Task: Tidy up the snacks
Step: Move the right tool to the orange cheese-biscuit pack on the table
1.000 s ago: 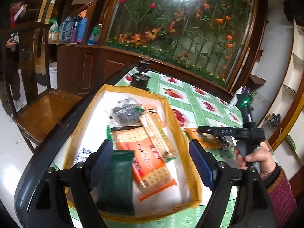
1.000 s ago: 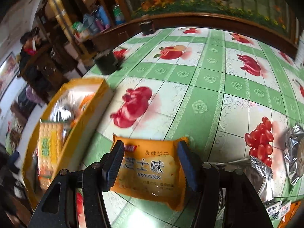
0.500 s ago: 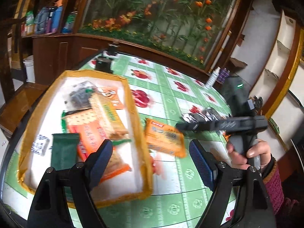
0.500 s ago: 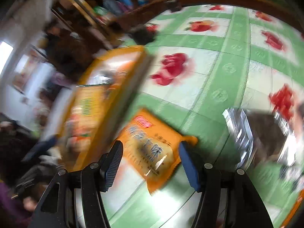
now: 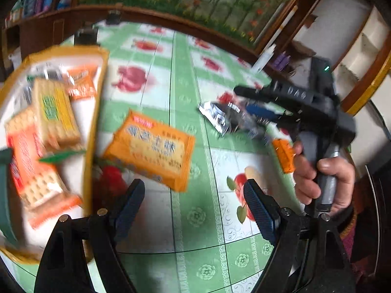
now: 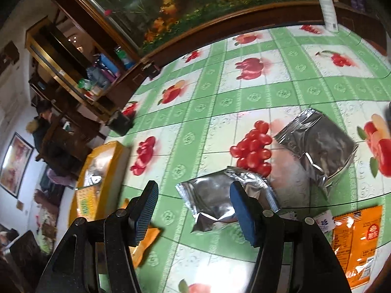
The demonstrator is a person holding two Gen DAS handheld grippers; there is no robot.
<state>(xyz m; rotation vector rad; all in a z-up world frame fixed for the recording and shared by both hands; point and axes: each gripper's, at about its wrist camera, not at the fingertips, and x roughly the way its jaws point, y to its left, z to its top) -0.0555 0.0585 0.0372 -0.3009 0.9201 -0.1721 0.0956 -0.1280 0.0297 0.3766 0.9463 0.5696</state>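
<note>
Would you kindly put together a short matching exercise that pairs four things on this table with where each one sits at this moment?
Things:
1. orange biscuit packet
2. yellow-wrapped cracker pack
3. silver foil pouch
4. white bottle

Places:
A. inside the yellow tray
B. at the table's far edge
C. on the tablecloth just outside the tray
D. just ahead of the right gripper

Pairs: 1-C, 2-A, 3-D, 4-B
</note>
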